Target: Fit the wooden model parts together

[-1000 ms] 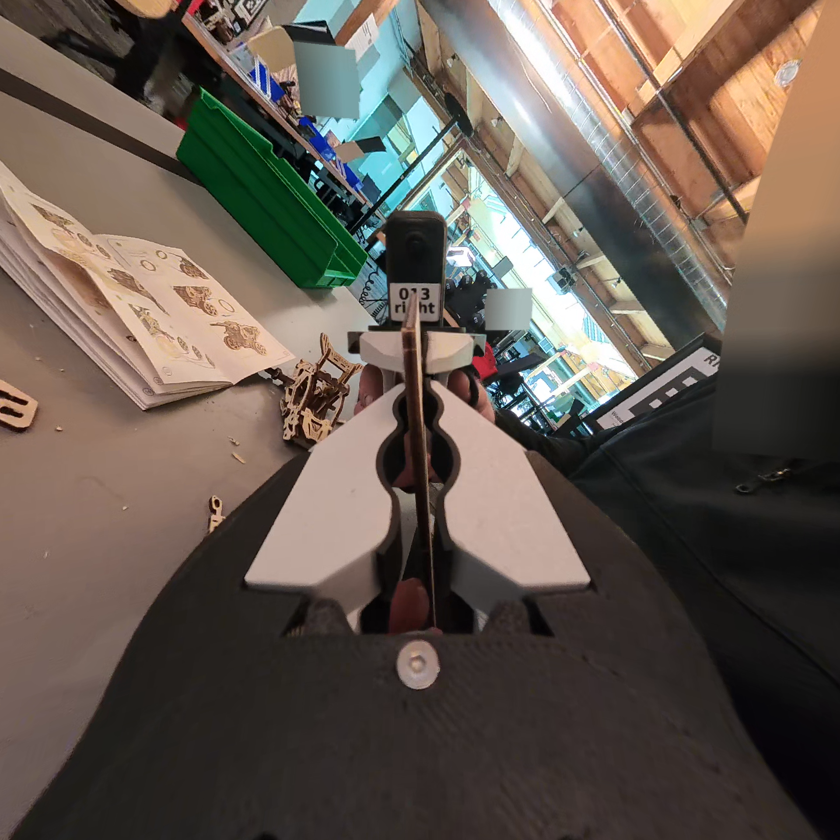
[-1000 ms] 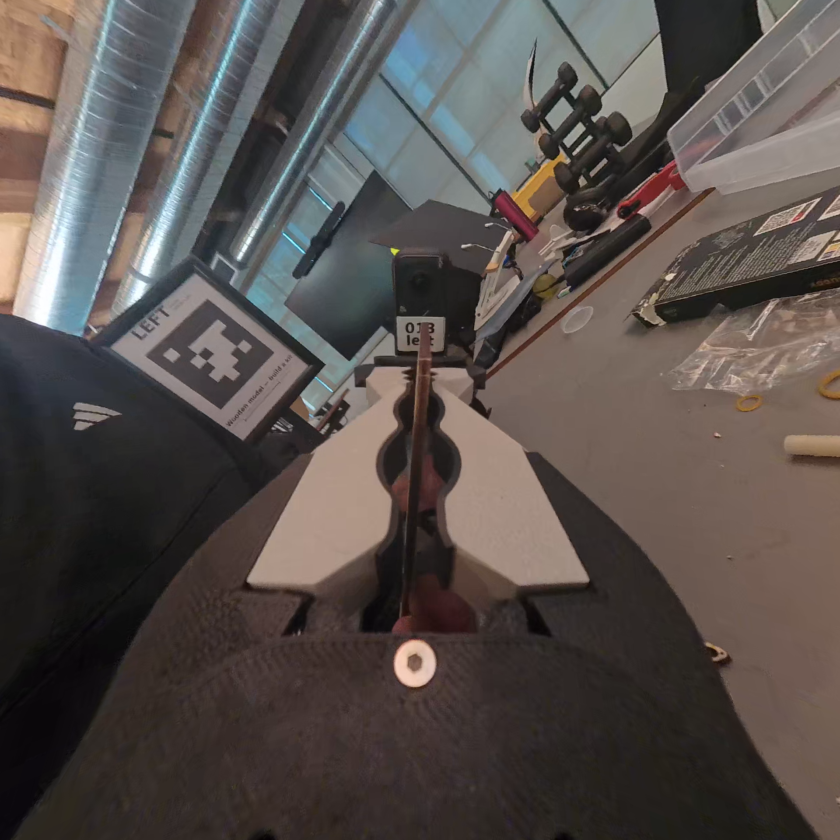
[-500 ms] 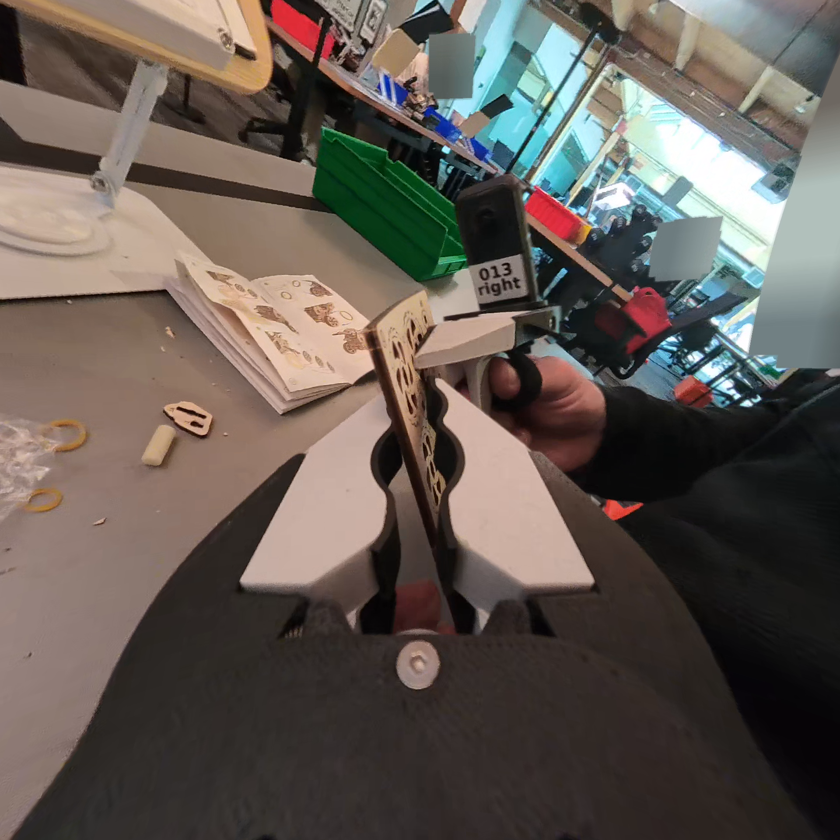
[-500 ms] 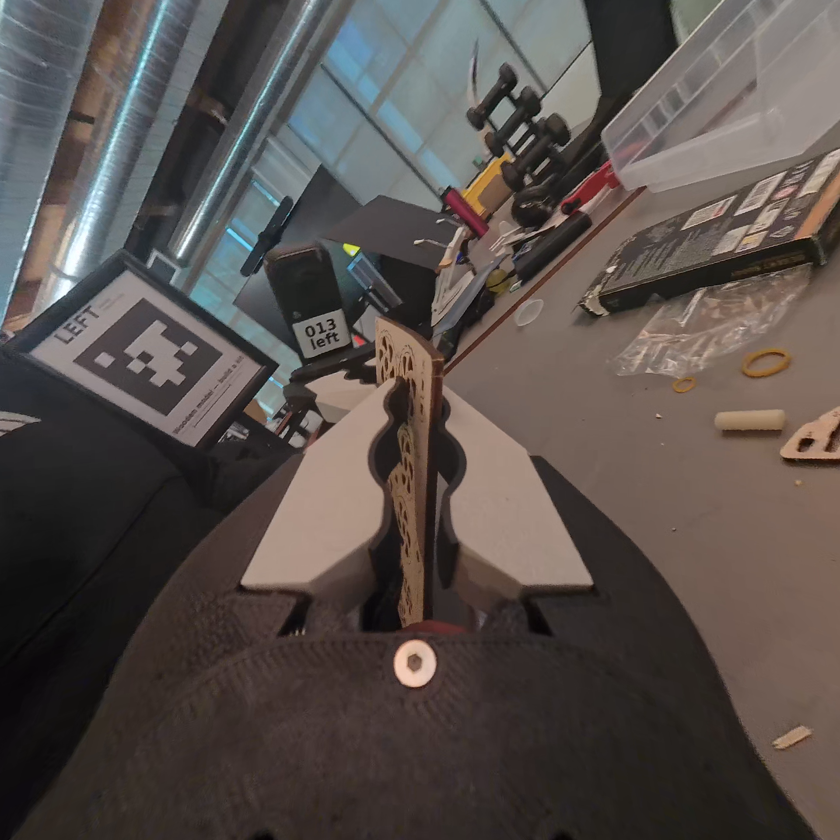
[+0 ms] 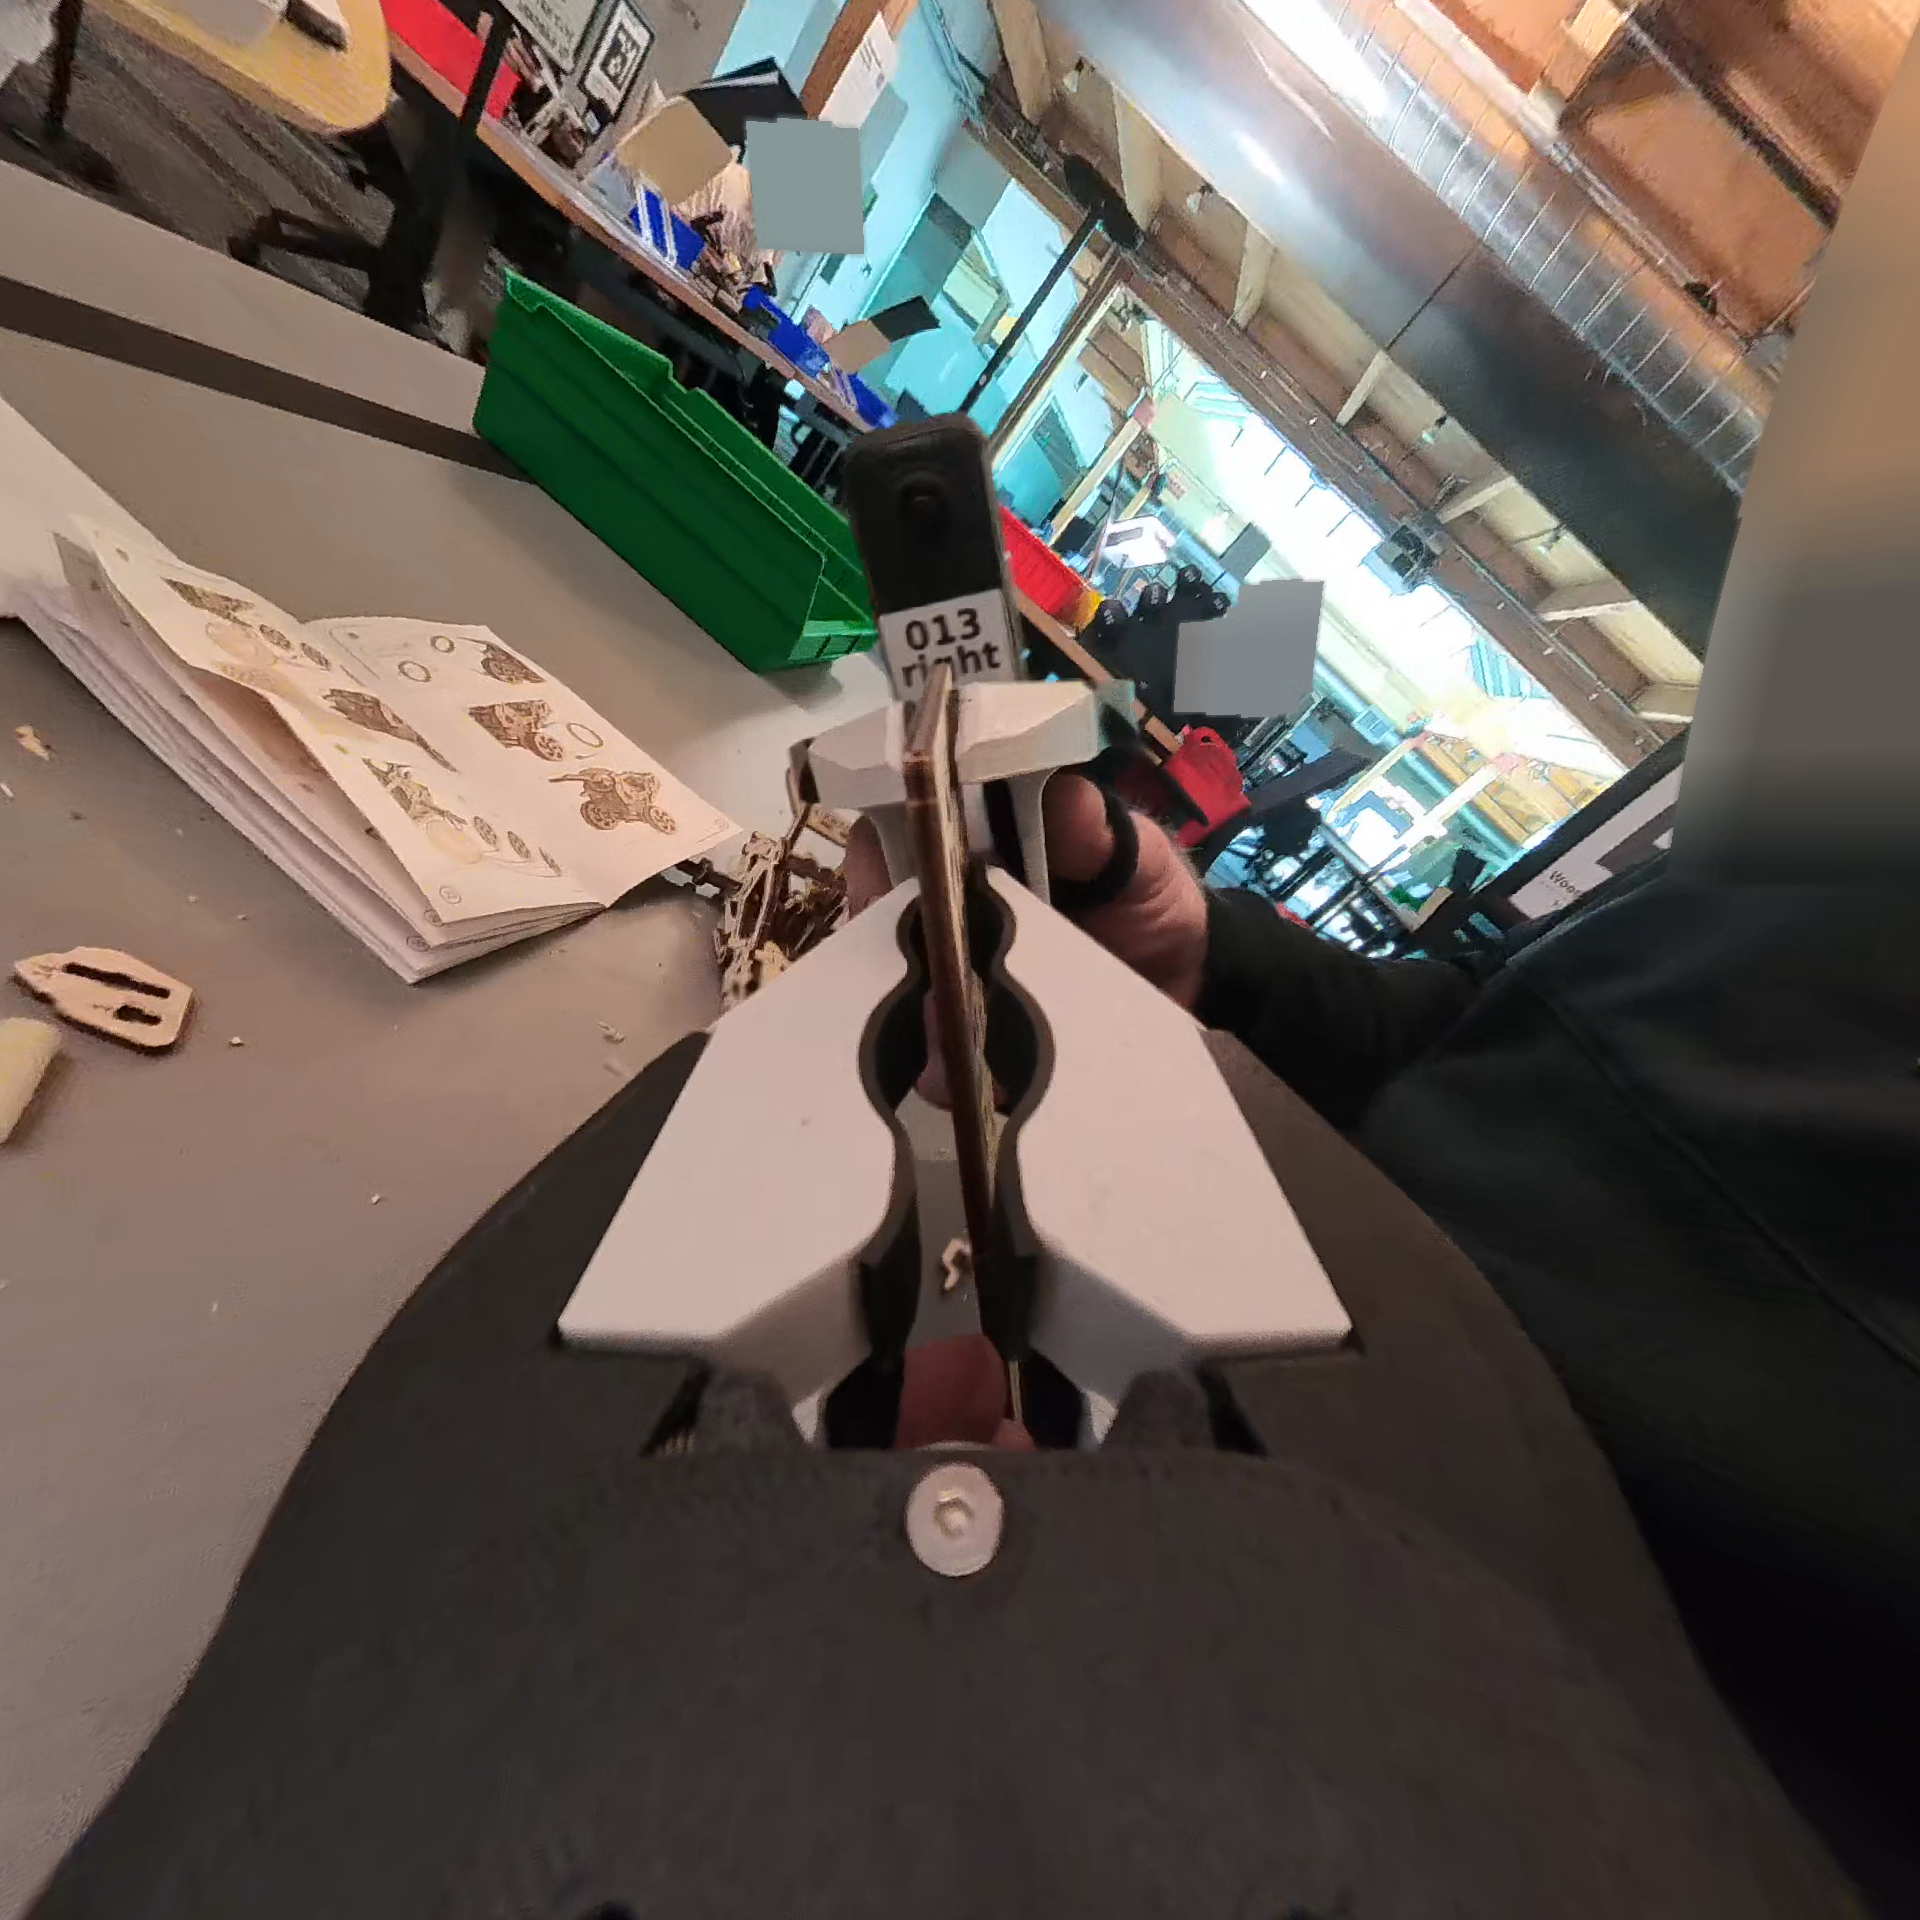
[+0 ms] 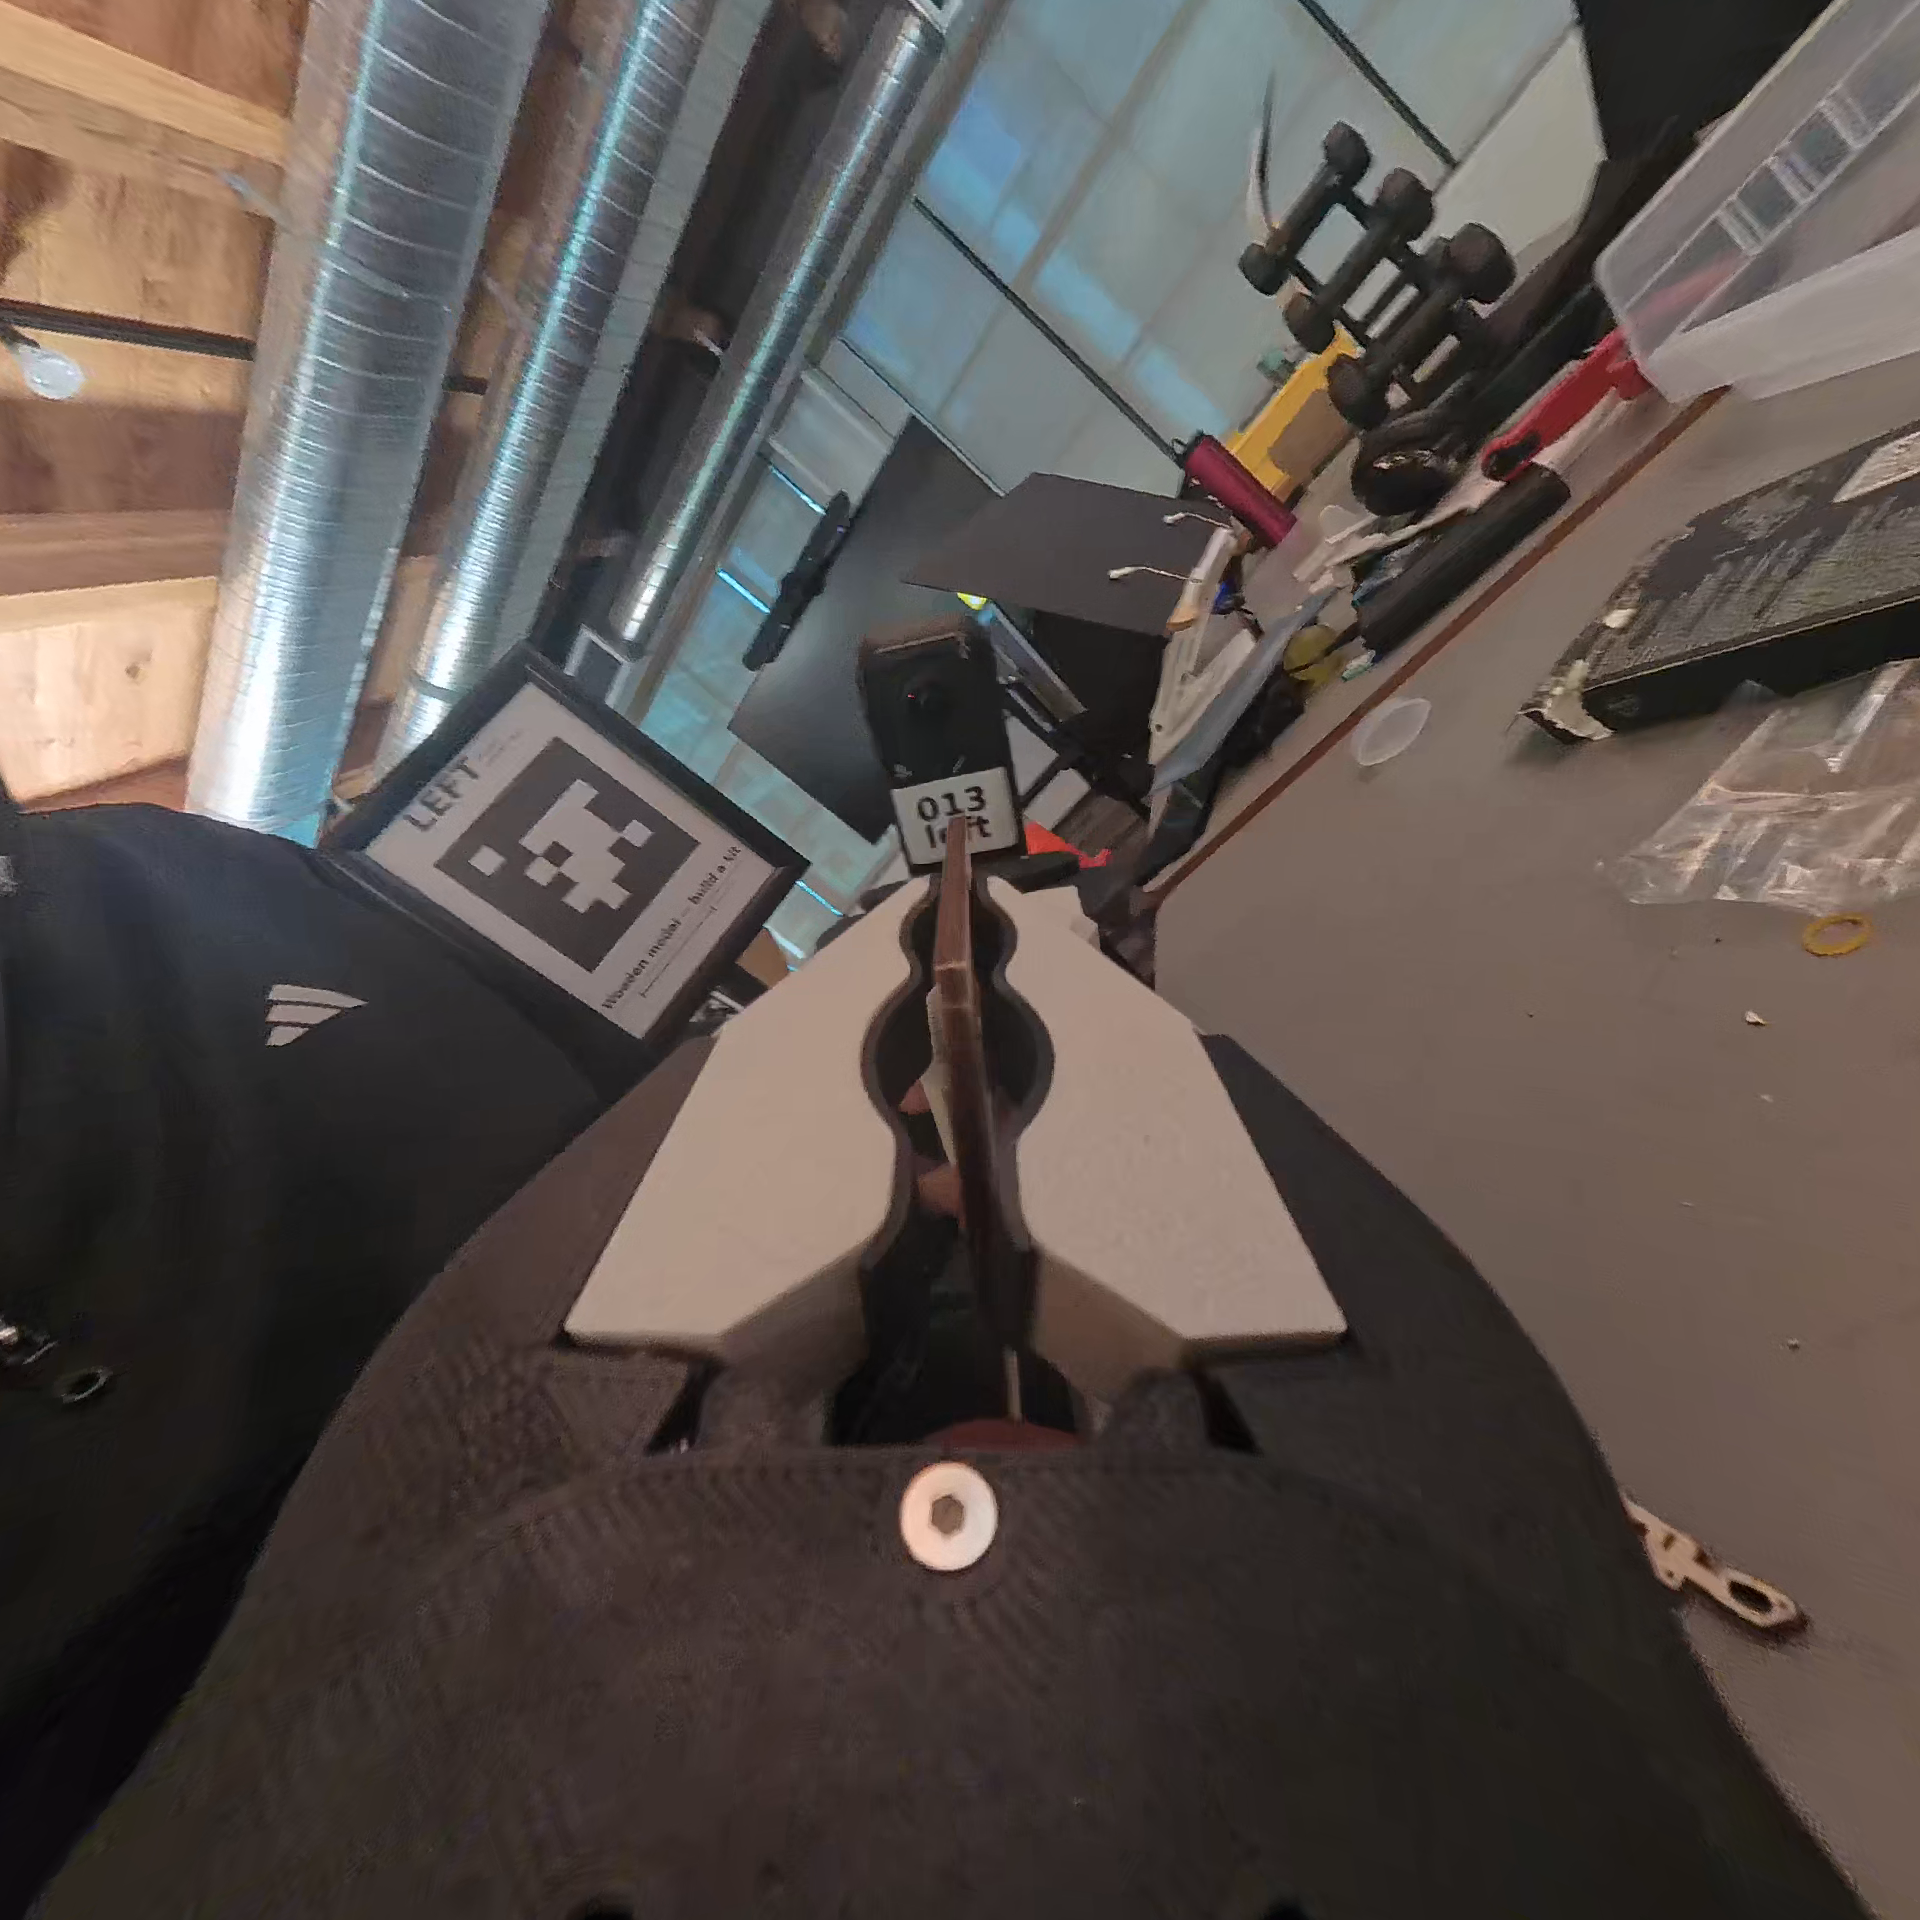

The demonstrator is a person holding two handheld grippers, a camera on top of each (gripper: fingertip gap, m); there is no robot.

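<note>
A thin wooden parts sheet [image 5: 948, 935] runs edge-on between my two grippers, which face each other above the grey table [image 5: 312, 1195]. My left gripper [image 5: 951, 902] is shut on the near end. My right gripper [image 5: 940, 750], held by a hand [image 5: 1138, 914], is shut on the far end. In the right wrist view the sheet [image 6: 964, 1039] sits between the right gripper's [image 6: 956, 896] white fingers, with the left gripper's black camera body [image 6: 930, 717] just beyond. A partly built wooden model [image 5: 769, 914] stands on the table under the sheet.
An open instruction booklet [image 5: 416, 758], a green bin [image 5: 665, 488], a loose wooden part [image 5: 109, 997] and a white peg [image 5: 21, 1065] lie to the left. A black box [image 6: 1766, 603], plastic bag [image 6: 1787, 810], rubber band [image 6: 1837, 933], clear bin [image 6: 1766, 208] and wooden piece [image 6: 1714, 1579] lie right. My two grippers' fingertips are within a few centimetres of each other. The white peg [image 5: 21, 1065] is about 20 centimeters from both grippers' fingertips.
Half a second ago the sheet was twisted so its cut-out face showed. Now it is edge-on again in both views. Both grippers have kept hold of it.
</note>
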